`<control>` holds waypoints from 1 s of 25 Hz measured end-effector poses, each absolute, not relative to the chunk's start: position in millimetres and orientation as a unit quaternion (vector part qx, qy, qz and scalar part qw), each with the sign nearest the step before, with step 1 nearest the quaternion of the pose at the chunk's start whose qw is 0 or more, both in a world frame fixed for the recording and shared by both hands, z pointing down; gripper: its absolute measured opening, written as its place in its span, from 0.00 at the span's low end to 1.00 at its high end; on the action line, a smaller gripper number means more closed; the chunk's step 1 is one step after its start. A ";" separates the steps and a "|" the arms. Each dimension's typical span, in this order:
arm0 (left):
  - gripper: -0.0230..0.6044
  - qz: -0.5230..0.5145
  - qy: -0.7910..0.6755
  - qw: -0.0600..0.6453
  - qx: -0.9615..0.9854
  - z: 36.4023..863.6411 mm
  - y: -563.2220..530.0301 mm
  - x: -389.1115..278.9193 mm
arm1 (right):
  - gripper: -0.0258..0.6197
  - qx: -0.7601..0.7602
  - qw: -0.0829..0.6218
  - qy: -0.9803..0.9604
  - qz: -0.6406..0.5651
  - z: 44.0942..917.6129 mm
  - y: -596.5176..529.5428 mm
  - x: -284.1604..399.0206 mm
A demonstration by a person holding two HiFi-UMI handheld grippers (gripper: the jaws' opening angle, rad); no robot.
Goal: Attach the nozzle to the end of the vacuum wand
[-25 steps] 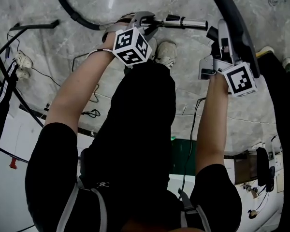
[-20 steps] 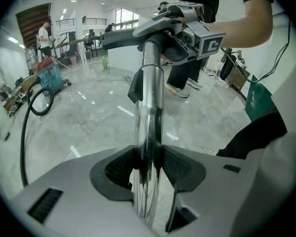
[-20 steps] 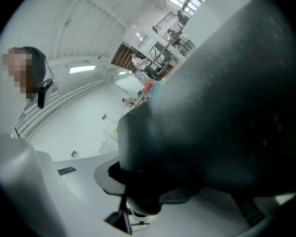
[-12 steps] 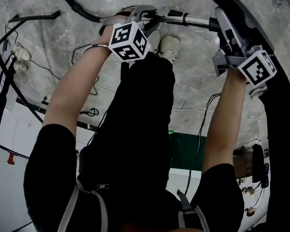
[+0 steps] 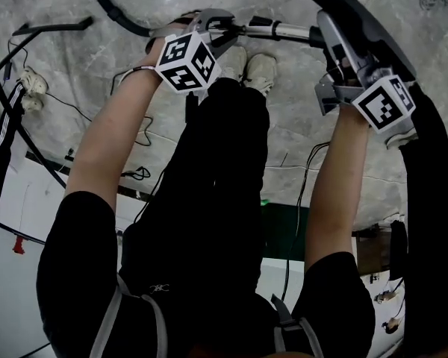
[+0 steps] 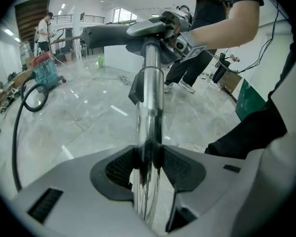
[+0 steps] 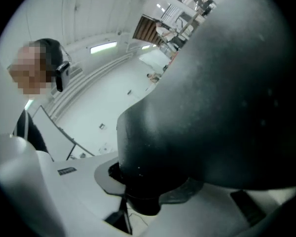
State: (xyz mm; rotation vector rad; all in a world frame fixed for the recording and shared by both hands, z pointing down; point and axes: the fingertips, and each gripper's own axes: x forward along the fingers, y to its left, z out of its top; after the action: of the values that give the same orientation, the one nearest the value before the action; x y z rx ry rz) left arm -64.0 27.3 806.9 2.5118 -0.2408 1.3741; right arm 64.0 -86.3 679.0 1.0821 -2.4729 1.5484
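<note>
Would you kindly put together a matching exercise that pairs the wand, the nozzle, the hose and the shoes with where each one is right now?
Things:
1. vacuum wand
2. nozzle
3. black hose
4. white shoes

Places:
A. curved across the floor
B. clamped between the jaws of the left gripper
C. gripped by the right gripper
D. on the person's feet

Pairs: 1-B, 2-C, 3-A, 4-D.

White sneakers [image 5: 261, 70] on marble floor [image 5: 299, 136]
</note>
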 end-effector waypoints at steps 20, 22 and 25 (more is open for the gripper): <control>0.30 0.446 -0.049 0.133 0.884 783.0 16.3 -33.9 | 0.26 0.263 0.031 -0.845 0.465 657.3 -78.6 32.6; 0.30 0.443 -0.042 0.144 0.884 780.7 16.9 -35.2 | 0.26 0.235 0.013 -0.856 0.460 653.8 -79.0 29.3; 0.30 0.451 -0.080 0.148 0.877 782.1 8.6 -34.9 | 0.26 0.325 0.032 -0.819 0.472 661.8 -93.1 35.1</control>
State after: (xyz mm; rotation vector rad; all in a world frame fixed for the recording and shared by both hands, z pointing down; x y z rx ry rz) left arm -34.9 8.6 782.1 2.5221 -0.2295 1.2969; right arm 35.1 -93.1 661.8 0.9999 -2.5222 1.4527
